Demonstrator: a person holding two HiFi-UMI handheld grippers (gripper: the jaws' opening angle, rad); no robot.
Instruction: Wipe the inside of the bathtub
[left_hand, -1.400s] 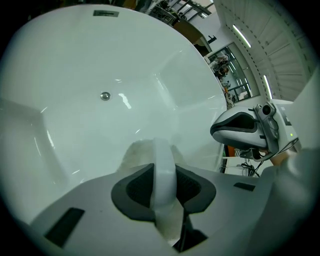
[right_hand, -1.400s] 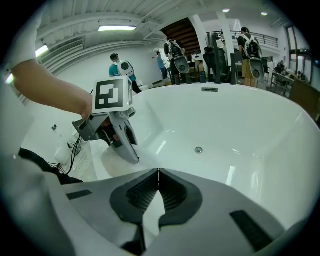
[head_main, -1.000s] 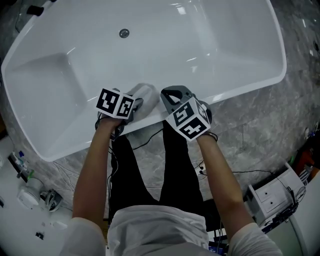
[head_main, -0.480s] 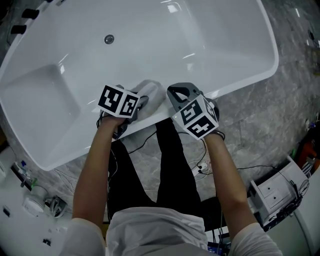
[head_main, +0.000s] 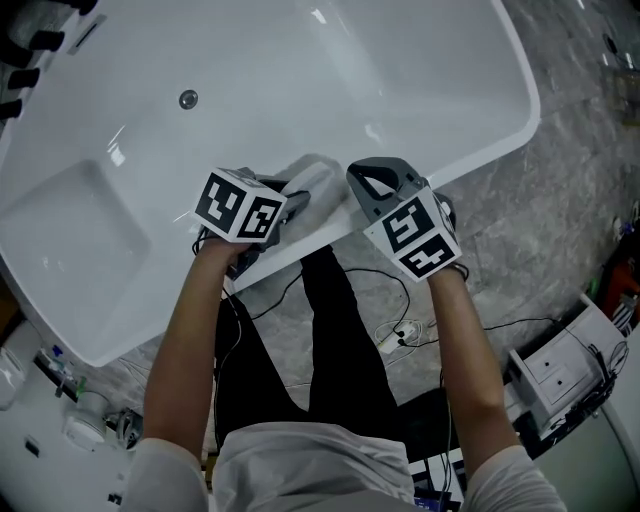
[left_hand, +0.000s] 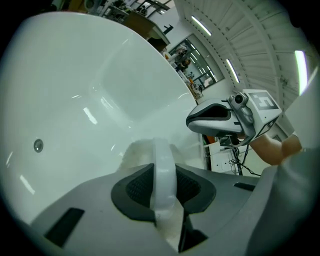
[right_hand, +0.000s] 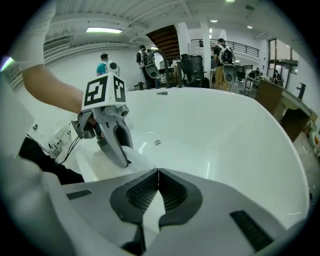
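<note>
The white bathtub (head_main: 440, 100) fills the upper head view, its drain (head_main: 188, 98) at the far left of the floor. On the near rim, a white cloth (head_main: 315, 180) lies bunched. My left gripper (head_main: 290, 205) is shut on that cloth, and in the left gripper view the cloth (left_hand: 142, 152) runs between the closed pads of the left gripper (left_hand: 164, 172). My right gripper (head_main: 365, 178) hovers just to the right over the same rim. In its own view the right gripper (right_hand: 158, 172) is shut with nothing in it, and the left gripper (right_hand: 112, 132) and cloth (right_hand: 134, 159) show ahead.
Grey marble floor surrounds the tub, with cables (head_main: 395, 335) by the person's legs. A white drawer unit (head_main: 560, 385) stands at lower right and small bottles (head_main: 75, 420) at lower left. Black tap fittings (head_main: 30, 45) sit at the tub's far left end. People stand in the background (right_hand: 220, 55).
The head view has swung, so the tub sits further up and left in frame. Both grippers and the cloth have drifted slightly right along the near rim. The left gripper's hold is unchanged.
</note>
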